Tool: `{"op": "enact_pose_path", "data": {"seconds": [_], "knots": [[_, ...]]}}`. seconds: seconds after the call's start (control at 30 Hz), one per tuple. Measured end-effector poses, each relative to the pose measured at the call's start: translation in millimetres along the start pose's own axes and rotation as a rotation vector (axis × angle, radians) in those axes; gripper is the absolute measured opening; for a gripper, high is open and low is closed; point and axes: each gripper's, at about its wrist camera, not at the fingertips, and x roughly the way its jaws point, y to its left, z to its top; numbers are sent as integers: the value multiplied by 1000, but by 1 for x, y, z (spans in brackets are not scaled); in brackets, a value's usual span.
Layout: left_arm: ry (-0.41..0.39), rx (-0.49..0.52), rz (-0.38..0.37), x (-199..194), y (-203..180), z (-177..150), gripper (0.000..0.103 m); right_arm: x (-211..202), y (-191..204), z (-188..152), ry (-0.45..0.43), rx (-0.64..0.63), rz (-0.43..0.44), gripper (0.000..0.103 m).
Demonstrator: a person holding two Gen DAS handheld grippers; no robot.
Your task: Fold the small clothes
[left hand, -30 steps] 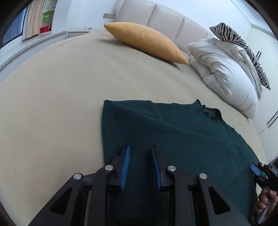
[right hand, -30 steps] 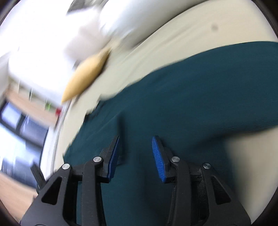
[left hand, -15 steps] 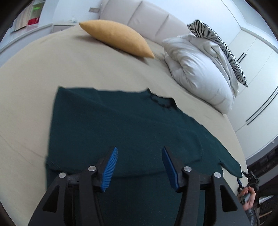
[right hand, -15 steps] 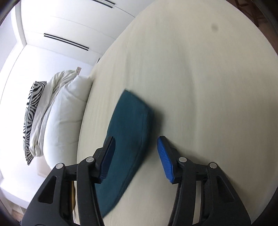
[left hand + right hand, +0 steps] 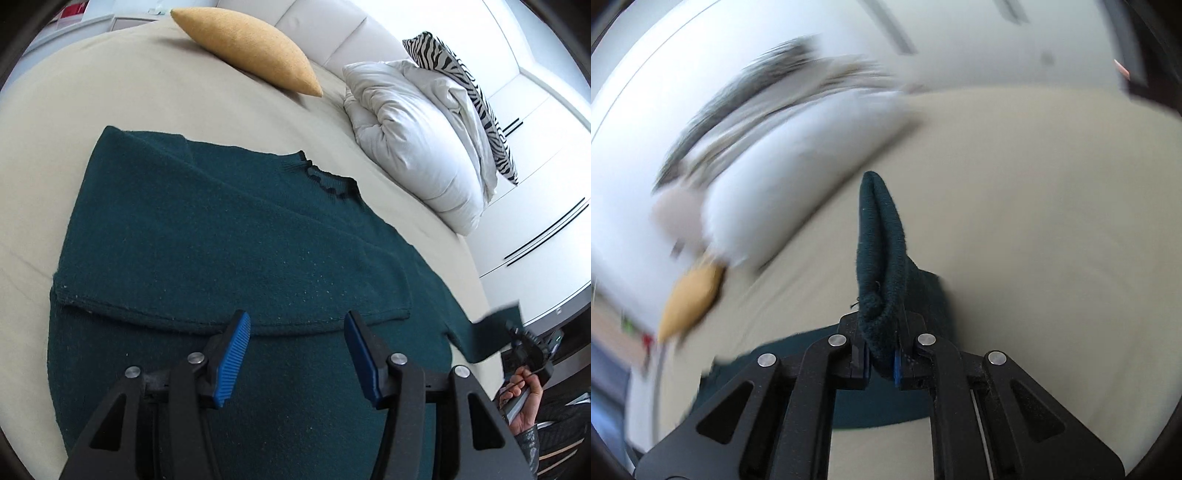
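Lifted clear of the bed sheet (image 5: pixel 1034 206) since half a second ago: the sleeve cuff (image 5: pixel 882 258) of the dark green sweater (image 5: pixel 229 236), then lying flat between open pads, now pinched in the right gripper (image 5: pixel 881 363), jaws just closed on the knit and standing nearly together. Seen also from the left wrist view, at far right, as a raised strip of green cloth (image 5: pixel 495 332) above the person's hand (image 5: pixel 524 398). Left gripper (image 5: pixel 297 360) widened within the last second, now half open, hovering empty over the sweater's lower body near the hem line (image 5: pixel 236 325). Sweater spread on the bed, collar (image 5: pixel 328 181) toward the white duvet (image 5: pixel 410 144) and the mustard cushion (image 5: pixel 251 44). Far sleeve apparently folded in across the chest already, judging by the diagonal crease and the straight left edge. Still outstanding, by the look of things: carrying the near sleeve inward, then doubling the body. Fold roughly a third done.
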Motion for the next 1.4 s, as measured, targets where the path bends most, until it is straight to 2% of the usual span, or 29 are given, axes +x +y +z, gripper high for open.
{"op": "enact_pose_path", "data": {"seconds": [0.07,0.13,0.2,0.33,0.4,0.47,0.5,0.57,0.6,0.67,0.8,0.87,0.93,1.0,1.1,1.27,1.4], "knots": [[-4,-12,-13,-4,2,-1,56,3,80,-24,38,-194,74,7],[-3,-26,-28,-7,5,-2,56,5,134,-53,72,-311,128,7],[-1,-34,-44,-9,7,-3,56,11,188,-102,125,-436,178,7],[16,-40,-66,-6,6,-4,56,39,237,-173,221,-533,193,8],[31,-37,-74,-1,2,-5,56,61,246,-209,317,-585,181,10],[53,-29,-84,7,-6,-7,57,73,243,-229,401,-598,193,31],[61,-23,-87,11,-10,-8,57,70,239,-236,409,-593,219,36],[77,-5,-90,21,-23,-9,62,49,233,-241,371,-593,264,62],[86,10,-86,28,-30,-10,63,39,229,-242,357,-581,274,66],[108,37,-79,44,-46,-10,63,19,215,-237,337,-540,317,67],[164,94,-32,78,-73,-12,62,1,182,-225,344,-447,306,67],[165,108,1,89,-82,-11,62,0,165,-220,344,-416,295,67],[160,123,24,93,-90,-11,52,10,155,-211,341,-382,280,67],[186,136,43,98,-95,-13,24,10,133,-204,346,-322,270,66],[195,176,70,97,-101,-18,13,12,116,-200,340,-247,262,66],[189,184,46,80,-105,-14,8,15,108,-190,323,-211,250,66],[138,224,21,58,-115,0,8,17,107,-167,272,-217,223,66]]}}
